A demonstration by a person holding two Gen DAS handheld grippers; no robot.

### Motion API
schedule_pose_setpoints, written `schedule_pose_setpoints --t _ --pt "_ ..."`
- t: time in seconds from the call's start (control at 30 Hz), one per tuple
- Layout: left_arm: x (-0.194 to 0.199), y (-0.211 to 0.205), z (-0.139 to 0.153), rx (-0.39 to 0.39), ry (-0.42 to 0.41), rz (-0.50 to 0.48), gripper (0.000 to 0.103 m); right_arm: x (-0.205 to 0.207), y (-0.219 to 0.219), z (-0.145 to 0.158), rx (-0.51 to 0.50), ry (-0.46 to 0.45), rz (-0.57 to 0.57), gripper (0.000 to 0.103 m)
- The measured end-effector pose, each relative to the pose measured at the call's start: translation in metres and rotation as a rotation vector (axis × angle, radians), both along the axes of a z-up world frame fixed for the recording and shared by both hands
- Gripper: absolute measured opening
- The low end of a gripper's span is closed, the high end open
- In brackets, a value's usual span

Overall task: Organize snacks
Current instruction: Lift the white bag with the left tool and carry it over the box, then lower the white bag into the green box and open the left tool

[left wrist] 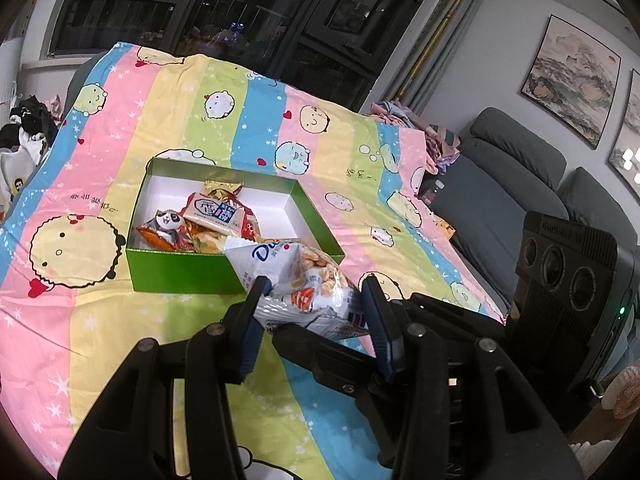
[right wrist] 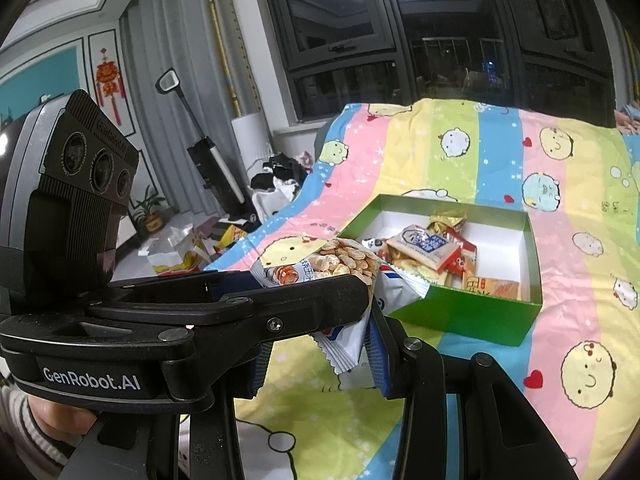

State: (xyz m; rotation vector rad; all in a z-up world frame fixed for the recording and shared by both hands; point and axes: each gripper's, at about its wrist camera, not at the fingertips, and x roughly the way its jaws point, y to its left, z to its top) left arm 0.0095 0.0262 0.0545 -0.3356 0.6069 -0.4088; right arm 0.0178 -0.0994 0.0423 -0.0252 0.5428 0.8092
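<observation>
While the left gripper [left wrist: 314, 294] clamps its jaws on the white cracker bag [left wrist: 304, 280] just above the green box's [left wrist: 180, 274] near wall, the right gripper [right wrist: 320, 354] also pinches that bag's lower end; other snacks [left wrist: 212, 216] lie inside.

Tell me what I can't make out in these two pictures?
- Right wrist view: the right gripper is half hidden by the left gripper.
- Snack bag: its print is too small to read.
- Green box: lower packets are buried under others.
</observation>
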Motion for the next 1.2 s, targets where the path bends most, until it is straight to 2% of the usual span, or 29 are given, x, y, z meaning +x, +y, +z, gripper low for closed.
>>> schedule_pose_setpoints --t 0.47,0.77,1.07,1.2 --pt "0.028 0.001 0.012 0.005 -0.038 -0.003 0.047 0.020 0.003 0.013 -0.017 -0.050 -0.010 0.043" --pt "0.064 0.002 0.021 0.019 -0.045 -0.019 0.047 0.056 0.004 0.023 -0.012 -0.069 -0.036 0.043" --pt "0.116 0.008 0.044 0.038 -0.054 -0.037 0.047 0.105 0.008 0.044 0.002 -0.078 -0.058 0.043" --pt "0.136 0.011 0.041 0.041 -0.041 -0.028 0.048 0.125 0.012 0.045 -0.008 -0.075 -0.053 0.043"
